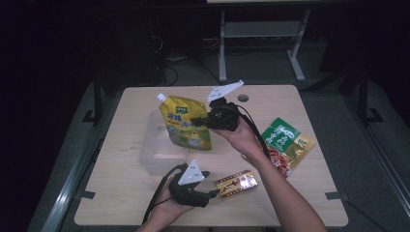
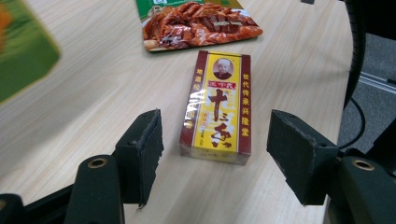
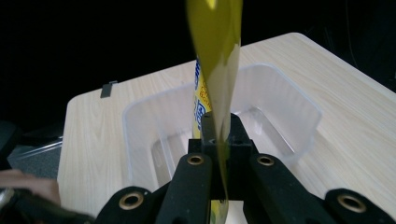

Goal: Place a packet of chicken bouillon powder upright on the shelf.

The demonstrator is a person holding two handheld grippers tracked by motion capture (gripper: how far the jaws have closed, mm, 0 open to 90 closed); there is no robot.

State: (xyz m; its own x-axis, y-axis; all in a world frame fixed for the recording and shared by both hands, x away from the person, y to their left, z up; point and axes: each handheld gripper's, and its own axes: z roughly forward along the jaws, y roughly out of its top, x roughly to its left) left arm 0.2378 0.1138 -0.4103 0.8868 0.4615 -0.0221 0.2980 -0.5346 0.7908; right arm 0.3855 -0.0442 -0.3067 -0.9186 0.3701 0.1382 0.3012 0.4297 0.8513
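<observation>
The right gripper (image 1: 200,121) has its jaws clamped on the yellow pouch (image 1: 186,125), holding it over the clear tub (image 1: 153,162) to drop in, while the left gripper (image 1: 212,193), jaws apart, nears the small box (image 1: 237,183) on the near desk (image 1: 300,203).

My high view looks forward and down from above my side onto the whole pale wooden table (image 1: 290,203). My left gripper view sits low and close, looking along the tabletop at the red-and-yellow printed box (image 2: 217,107), which the high view shares (image 1: 236,184). My right gripper view looks steeply down into the clear plastic tub (image 3: 299,105), probably the faint one in the high view (image 1: 154,145).
</observation>
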